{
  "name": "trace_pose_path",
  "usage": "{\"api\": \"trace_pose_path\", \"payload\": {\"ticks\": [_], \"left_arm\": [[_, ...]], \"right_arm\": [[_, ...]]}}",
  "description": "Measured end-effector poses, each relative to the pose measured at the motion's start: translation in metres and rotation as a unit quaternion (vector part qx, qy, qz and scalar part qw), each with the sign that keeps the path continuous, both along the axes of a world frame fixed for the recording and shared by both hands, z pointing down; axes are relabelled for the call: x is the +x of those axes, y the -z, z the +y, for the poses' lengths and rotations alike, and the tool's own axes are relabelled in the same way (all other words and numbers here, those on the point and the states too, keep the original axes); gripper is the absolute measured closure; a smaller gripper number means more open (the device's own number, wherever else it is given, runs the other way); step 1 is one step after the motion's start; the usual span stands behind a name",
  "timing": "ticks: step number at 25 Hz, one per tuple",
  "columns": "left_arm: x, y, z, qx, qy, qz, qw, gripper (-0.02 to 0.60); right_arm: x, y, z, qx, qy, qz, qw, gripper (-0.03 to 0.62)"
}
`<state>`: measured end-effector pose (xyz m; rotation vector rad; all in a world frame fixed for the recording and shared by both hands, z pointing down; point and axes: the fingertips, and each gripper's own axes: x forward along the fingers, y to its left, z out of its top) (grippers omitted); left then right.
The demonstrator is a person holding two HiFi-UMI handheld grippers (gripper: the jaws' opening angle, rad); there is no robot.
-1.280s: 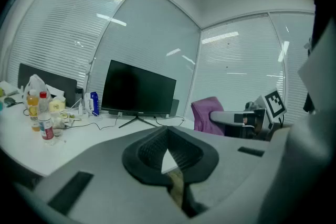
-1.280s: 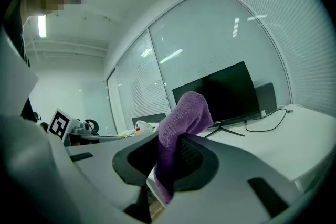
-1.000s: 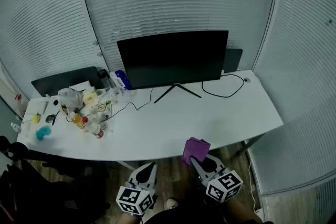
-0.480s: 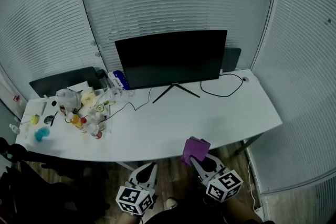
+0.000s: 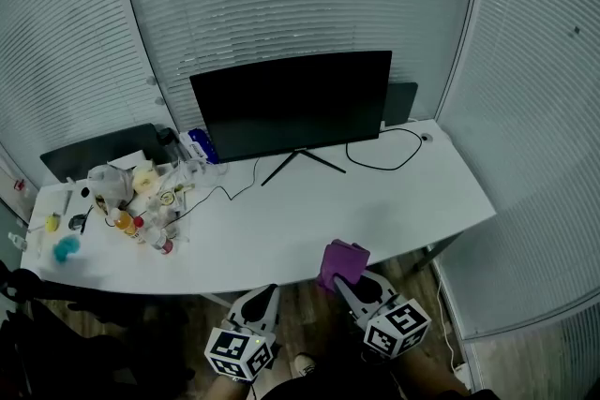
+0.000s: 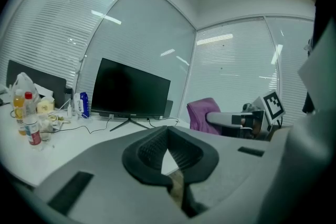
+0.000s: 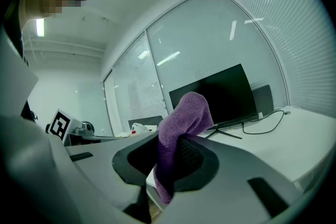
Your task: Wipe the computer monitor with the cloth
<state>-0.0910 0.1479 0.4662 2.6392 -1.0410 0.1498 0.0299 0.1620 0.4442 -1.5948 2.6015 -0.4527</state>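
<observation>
- The right gripper [image 5: 352, 288], at the near edge of the white desk [image 5: 394, 201], clamps a purple terry cloth [image 5: 341, 263] that stands up from its jaws.
- The left gripper [image 5: 264, 300], just left of it, has its jaws pressed together on nothing.
- The black flat computer monitor [image 5: 291, 103] stands at the far side, well apart from the cloth.

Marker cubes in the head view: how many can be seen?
2. One black-and-white marker cube rides the left gripper at bottom centre; the other rides the right gripper, which holds the purple cloth. None appear hidden.
</observation>
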Motion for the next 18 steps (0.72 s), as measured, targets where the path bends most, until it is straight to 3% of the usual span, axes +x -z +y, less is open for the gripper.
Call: {"api": "trace_pose_path", "payload": {"ticks": [11, 18], "left_arm": [[0.018, 0.007, -0.013, 0.010, -0.013, -0.013, 0.9998, 0.577], [0.057, 0.013, -0.048, 0.016, -0.006, -0.012, 0.9998, 0.577]], "right_arm": [[0.019, 0.009, -0.015, 0.012, -0.020, -0.005, 1.000, 0.514], [0.065, 0.016, -0.053, 0.020, -0.027, -0.006, 0.999, 0.514]]}}
